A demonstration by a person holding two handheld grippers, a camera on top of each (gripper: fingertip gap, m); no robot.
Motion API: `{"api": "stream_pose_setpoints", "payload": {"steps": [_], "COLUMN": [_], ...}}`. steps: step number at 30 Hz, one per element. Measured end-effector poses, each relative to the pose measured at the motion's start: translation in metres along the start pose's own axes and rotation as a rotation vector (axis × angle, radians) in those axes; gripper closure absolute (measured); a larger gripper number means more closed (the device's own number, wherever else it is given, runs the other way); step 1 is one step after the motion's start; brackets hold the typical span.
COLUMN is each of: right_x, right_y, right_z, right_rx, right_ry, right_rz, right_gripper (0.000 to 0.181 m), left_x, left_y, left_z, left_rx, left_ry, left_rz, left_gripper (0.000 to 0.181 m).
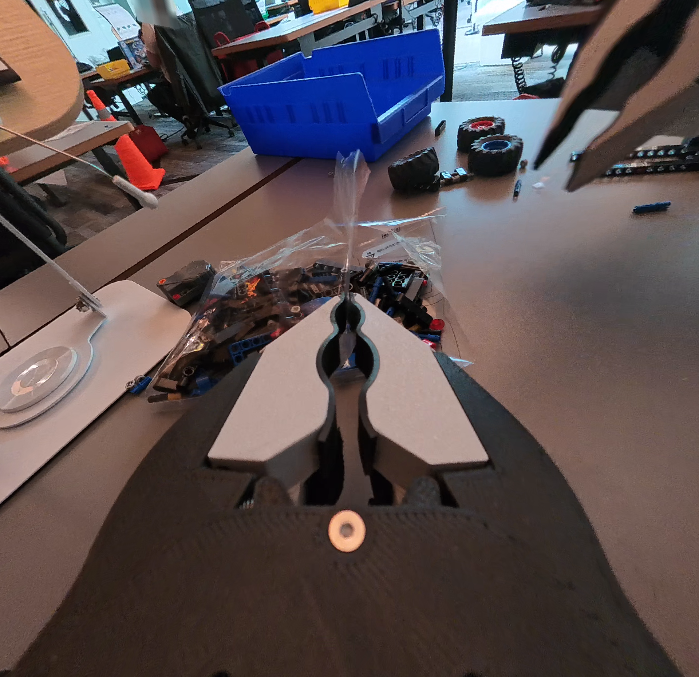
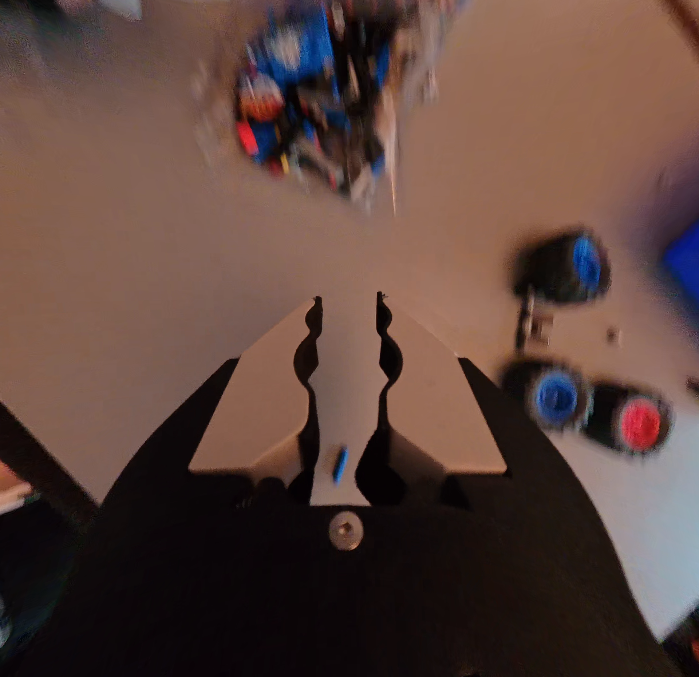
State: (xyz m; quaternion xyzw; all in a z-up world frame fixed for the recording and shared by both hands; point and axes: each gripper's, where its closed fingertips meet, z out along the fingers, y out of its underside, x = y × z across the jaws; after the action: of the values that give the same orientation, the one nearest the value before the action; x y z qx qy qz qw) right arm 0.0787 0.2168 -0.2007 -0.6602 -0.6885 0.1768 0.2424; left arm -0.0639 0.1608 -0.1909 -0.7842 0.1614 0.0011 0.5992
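Clear plastic bag (image 1: 302, 299) of toy bricks is pinched by the left gripper (image 1: 346, 299). Right gripper (image 2: 348, 299), jaws narrowly parted and empty, hovers beside the bag, near three wheels (image 2: 556, 396).

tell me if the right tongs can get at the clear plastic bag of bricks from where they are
Probably yes: the open right tongs hang above bare brown table, with the clear plastic bag of bricks straight ahead, nothing between.
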Motion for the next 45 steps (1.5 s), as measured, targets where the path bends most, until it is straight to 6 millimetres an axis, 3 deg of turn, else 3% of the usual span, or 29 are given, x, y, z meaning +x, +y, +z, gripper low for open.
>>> {"api": "stream_pose_setpoints", "payload": {"steps": [3,6,7,9,12,16,20,22,25,27,28,30,32,36,39,42,45], "right_x": [0.006,0.003,0.001,-0.002,-0.002,-0.002,-0.023,-0.030,-0.044,-0.041,-0.037,-0.027,-0.009,0.046,0.069,0.082,0.083], "right_y": [0.070,0.117,0.127,0.127,0.128,0.102,0.027,-0.022,-0.087,-0.113,-0.113,-0.106,-0.083,0.015,0.064,0.087,0.087], "right_z": [-0.015,-0.017,-0.015,-0.013,-0.012,-0.015,-0.011,0.000,0.034,0.056,0.065,0.060,0.036,0.006,0.006,0.014,0.024], "right_rx": [-0.137,-0.228,-0.244,-0.198,-0.198,-0.139,0.055,0.143,0.230,0.265,0.233,0.220,0.223,0.015,-0.079,-0.126,-0.106], "right_ry": [0.050,0.053,0.043,0.011,0.000,-0.003,-0.075,-0.068,-0.128,-0.116,-0.106,-0.056,0.025,0.133,0.099,0.075,0.023], "right_rz": [0.069,0.112,0.123,0.153,0.139,0.099,0.012,-0.059,-0.119,-0.130,-0.115,-0.109,-0.078,0.048,0.075,0.060,0.038], "right_gripper": [0.159,0.162,0.164,0.178,0.180,0.180,0.180,0.180,0.179,0.162,0.157,0.161,0.169,0.166,0.163,0.162,0.175], "left_x": [0.000,0.000,-0.001,-0.001,-0.001,-0.001,0.000,0.000,-0.002,-0.003,-0.004,-0.003,-0.002,0.002,0.002,0.000,-0.001], "left_y": [0.000,-0.001,-0.001,-0.001,-0.001,-0.001,-0.001,-0.001,-0.002,-0.002,-0.002,-0.002,-0.001,-0.001,-0.001,-0.002,-0.002], "left_z": [0.000,-0.001,-0.001,-0.001,-0.001,-0.001,0.000,-0.001,-0.002,-0.003,-0.003,-0.003,-0.002,0.000,0.000,-0.002,-0.002], "left_rx": [0.000,0.006,0.008,0.010,0.009,0.011,0.005,0.006,0.017,0.018,0.019,0.018,0.011,0.003,0.006,0.016,0.017], "left_ry": [0.001,-0.003,-0.004,-0.005,-0.006,-0.004,0.000,-0.001,-0.004,-0.008,-0.008,-0.006,-0.001,0.011,0.009,0.003,0.002], "left_rz": [-0.001,-0.004,-0.005,-0.005,-0.002,-0.004,0.001,0.000,-0.010,-0.015,-0.016,-0.016,-0.011,0.001,0.001,-0.012,-0.013], "left_gripper": [0.181,0.181,0.181,0.181,0.181,0.181,0.181,0.181,0.181,0.181,0.181,0.181,0.181,0.181,0.181,0.181,0.181]}}
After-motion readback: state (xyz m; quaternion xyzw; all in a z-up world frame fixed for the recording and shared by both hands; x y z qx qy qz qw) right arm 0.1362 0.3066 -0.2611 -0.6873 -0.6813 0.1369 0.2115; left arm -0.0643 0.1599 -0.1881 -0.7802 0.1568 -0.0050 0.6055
